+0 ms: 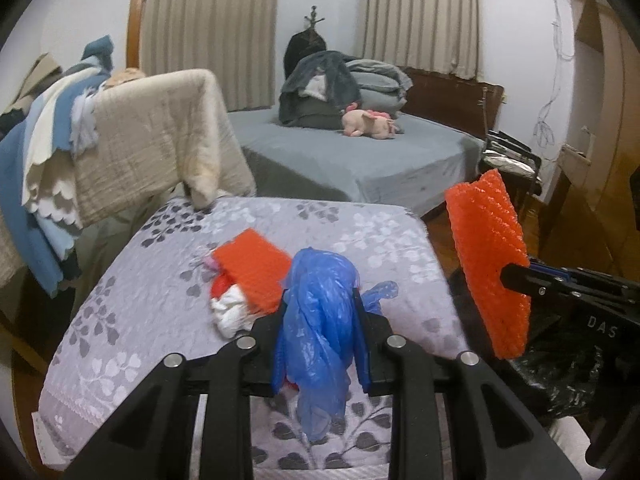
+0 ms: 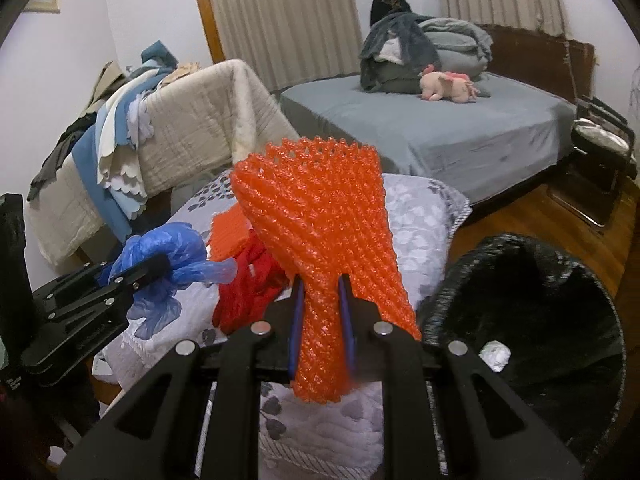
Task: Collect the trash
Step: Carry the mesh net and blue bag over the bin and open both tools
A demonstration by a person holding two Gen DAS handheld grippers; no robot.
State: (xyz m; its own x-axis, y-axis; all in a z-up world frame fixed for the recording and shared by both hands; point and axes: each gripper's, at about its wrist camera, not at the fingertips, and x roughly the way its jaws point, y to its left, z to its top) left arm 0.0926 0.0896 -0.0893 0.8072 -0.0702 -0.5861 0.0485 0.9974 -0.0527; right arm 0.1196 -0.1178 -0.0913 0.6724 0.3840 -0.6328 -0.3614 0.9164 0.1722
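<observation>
- The left tool (image 1: 320, 344) is clamped on a crumpled blue bag (image 1: 320, 320), which hangs loose between and below its fingers, above the worktop (image 1: 140, 320), a surface under a grey leaf-print cover.
- The right tool (image 2: 322, 328) is clamped on the narrow end of an orange foam net (image 2: 316, 216); the net fans out upward, lifted off the cover.
- To the right of the worktop stands a bin (image 2: 532, 304) lined with a black bag; a white paper wad (image 2: 495, 355) lies inside it.
- On the cover there lie a second orange net (image 1: 254, 268), flat, and beside it, touching, red-and-white scraps (image 1: 230, 308).
- Behind is a bed (image 1: 360, 156) with piled bedding and a pink plush (image 1: 370, 122).
- At the left, blankets (image 1: 152, 136) drape over some support that cannot be made out.
</observation>
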